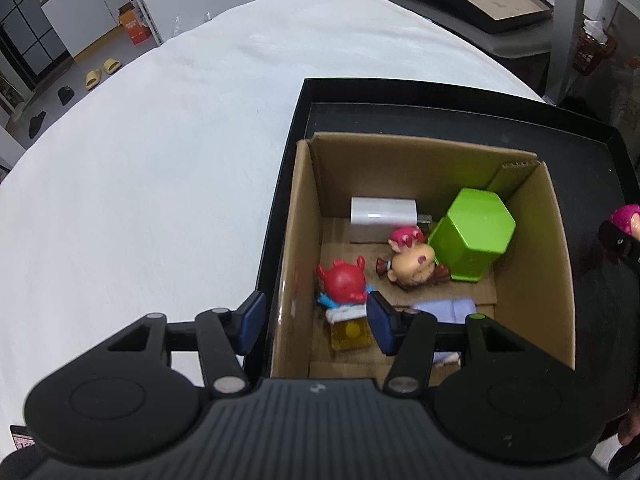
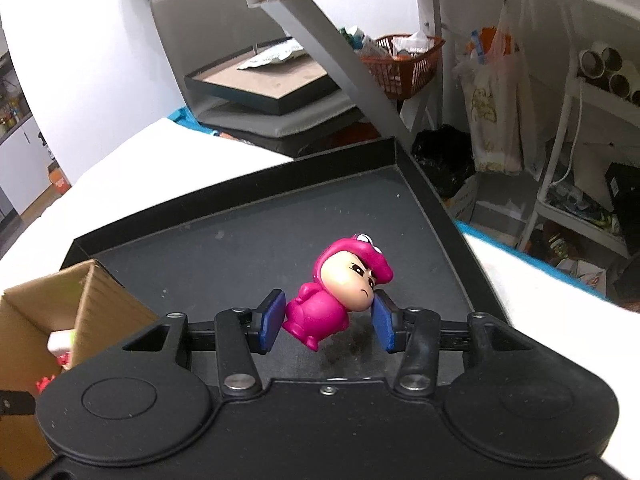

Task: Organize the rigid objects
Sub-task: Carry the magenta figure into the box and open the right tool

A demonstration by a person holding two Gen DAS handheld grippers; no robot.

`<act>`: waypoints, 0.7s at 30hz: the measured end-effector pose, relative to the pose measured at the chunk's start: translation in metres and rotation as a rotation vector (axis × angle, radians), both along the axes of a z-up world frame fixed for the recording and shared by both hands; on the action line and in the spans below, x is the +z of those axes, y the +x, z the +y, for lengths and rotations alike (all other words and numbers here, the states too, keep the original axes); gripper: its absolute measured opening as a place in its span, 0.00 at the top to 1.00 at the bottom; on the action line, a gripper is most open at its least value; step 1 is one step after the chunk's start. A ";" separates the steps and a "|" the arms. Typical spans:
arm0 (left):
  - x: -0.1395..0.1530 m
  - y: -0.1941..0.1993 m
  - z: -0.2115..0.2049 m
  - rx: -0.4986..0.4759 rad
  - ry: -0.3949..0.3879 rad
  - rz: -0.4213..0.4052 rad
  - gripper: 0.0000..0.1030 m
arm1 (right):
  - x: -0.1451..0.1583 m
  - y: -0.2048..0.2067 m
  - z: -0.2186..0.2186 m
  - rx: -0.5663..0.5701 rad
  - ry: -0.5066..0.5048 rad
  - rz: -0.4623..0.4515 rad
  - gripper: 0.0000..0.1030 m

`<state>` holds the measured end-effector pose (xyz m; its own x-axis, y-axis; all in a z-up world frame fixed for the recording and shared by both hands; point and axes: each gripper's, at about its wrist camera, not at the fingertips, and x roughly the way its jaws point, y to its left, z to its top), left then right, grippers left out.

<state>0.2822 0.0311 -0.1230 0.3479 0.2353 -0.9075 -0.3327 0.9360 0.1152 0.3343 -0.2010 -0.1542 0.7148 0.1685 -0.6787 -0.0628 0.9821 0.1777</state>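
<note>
Cardboard box (image 1: 420,168) sits inside a black tray (image 1: 288,184) on the white-covered desk (image 1: 160,140) in the left wrist view. Within the box lie a green hexagonal container (image 1: 474,232) tipped on its side, a white block (image 1: 380,218) against the far wall, a big-headed figurine (image 1: 410,266) lying beside the container, a red figurine (image 1: 344,280) on a yellow base, and a pale lilac piece (image 1: 444,308) partly hidden by a finger. The left gripper (image 1: 316,322) hangs over the box's near left corner with its jaws apart, holding nothing; one blue pad is outside the box wall, the other inside.

Right wrist view: the right gripper (image 2: 328,320) is clamped on a pink hooded figurine (image 2: 332,300), tilted sideways between the blue pads, above the bare tray floor (image 2: 240,248). The box (image 2: 100,300) stands to the left, well apart from the figurine.
</note>
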 end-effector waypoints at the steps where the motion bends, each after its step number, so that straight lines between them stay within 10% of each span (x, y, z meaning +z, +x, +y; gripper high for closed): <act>1: 0.000 -0.002 0.000 0.000 -0.003 -0.002 0.47 | 0.002 -0.002 0.000 0.002 -0.003 -0.004 0.55; 21: 0.004 -0.038 -0.001 -0.018 -0.112 -0.049 0.47 | 0.051 -0.042 0.014 0.116 -0.007 -0.060 0.55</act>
